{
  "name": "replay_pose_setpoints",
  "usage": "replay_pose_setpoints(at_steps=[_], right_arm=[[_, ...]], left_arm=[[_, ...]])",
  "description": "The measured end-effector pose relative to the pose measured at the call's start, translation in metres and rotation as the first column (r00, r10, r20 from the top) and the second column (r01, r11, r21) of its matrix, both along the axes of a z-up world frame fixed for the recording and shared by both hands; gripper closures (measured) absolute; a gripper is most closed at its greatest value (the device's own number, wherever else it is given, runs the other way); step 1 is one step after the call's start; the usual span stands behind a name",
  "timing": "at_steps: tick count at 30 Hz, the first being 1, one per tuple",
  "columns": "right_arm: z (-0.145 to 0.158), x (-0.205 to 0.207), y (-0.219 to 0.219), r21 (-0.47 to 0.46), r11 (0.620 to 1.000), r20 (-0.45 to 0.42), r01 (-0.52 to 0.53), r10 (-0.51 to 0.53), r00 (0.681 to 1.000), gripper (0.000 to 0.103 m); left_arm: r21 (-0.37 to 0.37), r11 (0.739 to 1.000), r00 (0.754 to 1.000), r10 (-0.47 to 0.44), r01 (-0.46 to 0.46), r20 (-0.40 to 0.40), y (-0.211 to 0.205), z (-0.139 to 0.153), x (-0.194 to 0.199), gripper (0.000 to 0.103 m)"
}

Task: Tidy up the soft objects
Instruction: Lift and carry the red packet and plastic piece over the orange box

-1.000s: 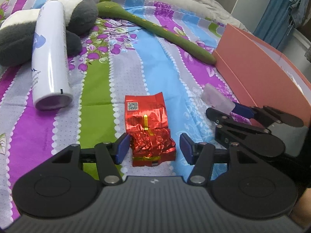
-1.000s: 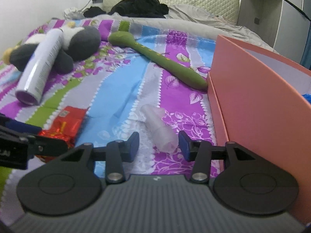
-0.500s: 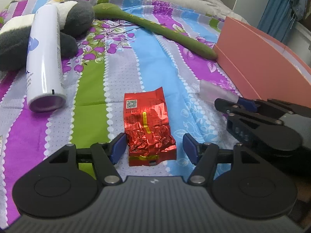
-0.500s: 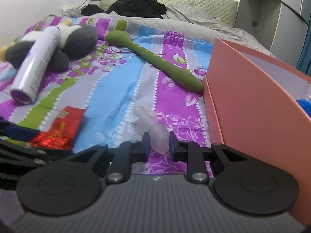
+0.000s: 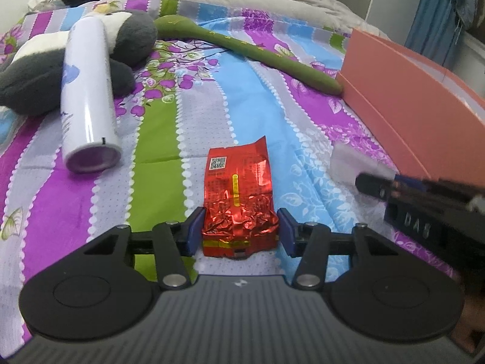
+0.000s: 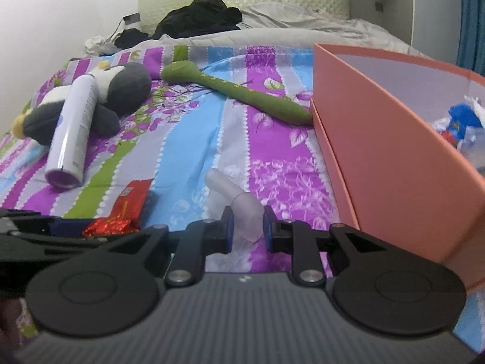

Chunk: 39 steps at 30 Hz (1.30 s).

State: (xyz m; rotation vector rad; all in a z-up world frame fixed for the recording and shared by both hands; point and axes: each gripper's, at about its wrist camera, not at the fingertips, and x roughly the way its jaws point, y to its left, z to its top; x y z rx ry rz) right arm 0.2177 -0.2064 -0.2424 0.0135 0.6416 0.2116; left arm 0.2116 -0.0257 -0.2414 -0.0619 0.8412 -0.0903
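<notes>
- The red foil packet (image 5: 239,200) lies flat on the striped bedspread (image 5: 157,133), near the camera. Its long axis runs from near to far, with the crumpled end near and the flat end with the printed code far.
- The left tongs (image 5: 240,231) stand on both sides of the crumpled end and are closing. The pads are just beside the foil, and I cannot tell if they press it already.
- The translucent soft tube (image 6: 239,204) is clenched in the right tongs (image 6: 246,227). Its long axis points away and to the left, and it seems to be lifted a little from the bed.
- I judge that each tool takes one thing, so both can go together to the pink box (image 6: 379,139) at the right, where some items lie already.
- Farther left lie a white spray can (image 5: 88,112) across a grey and white plush toy (image 5: 127,42), and a long green plush snake (image 5: 251,51) that touches the box.
</notes>
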Motion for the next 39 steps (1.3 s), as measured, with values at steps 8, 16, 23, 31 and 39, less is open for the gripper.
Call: replay_pose_setpoints(at_steps=[8, 16, 23, 31, 39], right_arm=[[0.010, -0.020, -0.001, 0.023, 1.000, -0.027, 0.005, -0.004, 1.000, 0.079], [0.042, -0.037, -0.009, 0.055, 0.998, -0.003, 0.010, -0.010, 1.000, 0.079], [0.093, -0.037, -0.031, 0.091, 0.995, 0.057, 0.042, -0.047, 0.997, 0.079], [0.155, -0.031, -0.057, 0.068, 0.995, 0.156, 0.074, -0.084, 0.984, 0.079], [0.199, -0.020, -0.086, 0.080, 0.992, 0.218, 0.095, -0.111, 0.970, 0.079]], left_arm=[[-0.051, 0.999, 1.000, 0.005, -0.004, 0.023, 0.010, 0.015, -0.013, 0.047], [-0.108, 0.994, 0.997, 0.002, 0.005, 0.072, 0.008, 0.058, -0.021, 0.047], [-0.138, 0.989, 0.992, -0.045, 0.061, 0.121, -0.011, 0.116, -0.016, 0.046], [-0.137, 0.981, 0.979, -0.112, 0.136, 0.171, -0.042, 0.179, -0.001, 0.046], [-0.210, 0.961, 0.974, -0.143, 0.179, 0.178, -0.073, 0.214, 0.028, 0.046]])
